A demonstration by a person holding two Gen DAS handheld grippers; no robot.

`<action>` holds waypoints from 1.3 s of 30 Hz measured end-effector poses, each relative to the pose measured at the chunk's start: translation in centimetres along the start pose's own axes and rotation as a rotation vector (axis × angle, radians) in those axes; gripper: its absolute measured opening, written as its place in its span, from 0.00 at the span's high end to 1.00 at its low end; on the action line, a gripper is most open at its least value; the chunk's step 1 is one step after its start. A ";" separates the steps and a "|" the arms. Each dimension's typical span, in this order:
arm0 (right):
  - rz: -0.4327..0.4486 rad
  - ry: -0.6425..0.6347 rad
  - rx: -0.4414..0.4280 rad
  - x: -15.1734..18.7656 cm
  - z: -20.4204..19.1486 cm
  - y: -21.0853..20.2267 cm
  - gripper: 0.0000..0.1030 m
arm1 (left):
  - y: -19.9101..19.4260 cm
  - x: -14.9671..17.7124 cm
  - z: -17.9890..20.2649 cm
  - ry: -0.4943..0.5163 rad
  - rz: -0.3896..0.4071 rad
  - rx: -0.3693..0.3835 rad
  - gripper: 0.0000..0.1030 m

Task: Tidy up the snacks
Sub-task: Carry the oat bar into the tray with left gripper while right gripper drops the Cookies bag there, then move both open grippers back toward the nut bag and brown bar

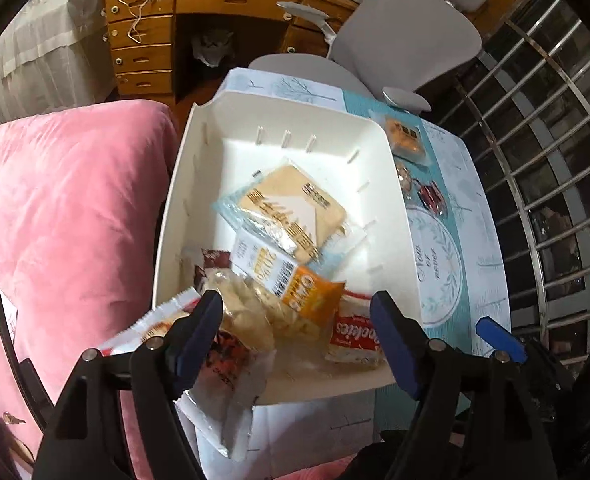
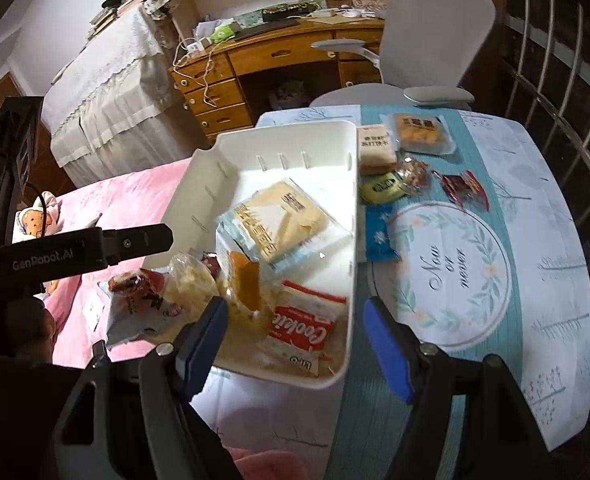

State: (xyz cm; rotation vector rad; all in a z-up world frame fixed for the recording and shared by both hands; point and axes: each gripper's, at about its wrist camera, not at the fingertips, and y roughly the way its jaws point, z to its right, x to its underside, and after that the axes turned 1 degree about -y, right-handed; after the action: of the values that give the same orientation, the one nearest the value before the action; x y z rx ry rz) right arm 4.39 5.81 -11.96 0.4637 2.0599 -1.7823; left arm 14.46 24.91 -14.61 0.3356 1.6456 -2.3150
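A white bin (image 1: 231, 120) (image 2: 255, 136) stands on the table and holds several snack packets, among them a tan cracker pack (image 1: 295, 208) (image 2: 279, 220), an orange packet (image 1: 311, 296) and a red cookies pack (image 1: 355, 336) (image 2: 303, 332). My left gripper (image 1: 295, 328) is open over the bin's near end, with a red and white packet (image 1: 223, 360) (image 2: 143, 304) lying at its left finger on the bin's rim. My right gripper (image 2: 295, 332) is open and empty above the bin's near right corner. Loose snacks lie right of the bin: an orange pack (image 2: 421, 132), a beige pack (image 2: 377, 146), a green one (image 2: 381, 188), a dark red one (image 2: 465, 190), a blue one (image 2: 379, 236).
The table has a blue and white cloth (image 2: 475, 272). A pink bed cover (image 1: 67, 220) lies left of the table. A grey chair (image 1: 395, 40) and a wooden desk (image 1: 155, 40) stand beyond. A metal window grille (image 1: 543, 160) is on the right.
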 end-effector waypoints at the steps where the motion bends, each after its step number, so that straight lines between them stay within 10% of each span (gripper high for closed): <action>1: -0.002 0.006 0.007 0.2 0.2 -0.2 0.32 | 0.1 0.2 0.2 0.006 -0.003 0.002 0.27; 19: -0.019 0.099 0.049 1.2 4.6 -1.4 0.32 | 1.3 1.1 4.5 0.081 -0.048 -0.084 0.24; 39: -0.050 0.140 -0.039 -1.4 16.7 0.8 0.32 | 5.1 -2.1 18.3 0.132 -0.111 -0.109 0.12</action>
State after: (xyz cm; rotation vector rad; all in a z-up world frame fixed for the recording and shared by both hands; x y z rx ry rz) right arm 7.07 -10.63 -14.08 0.5443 2.2150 -1.7806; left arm 17.80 6.24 -12.47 0.3899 1.8902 -2.3145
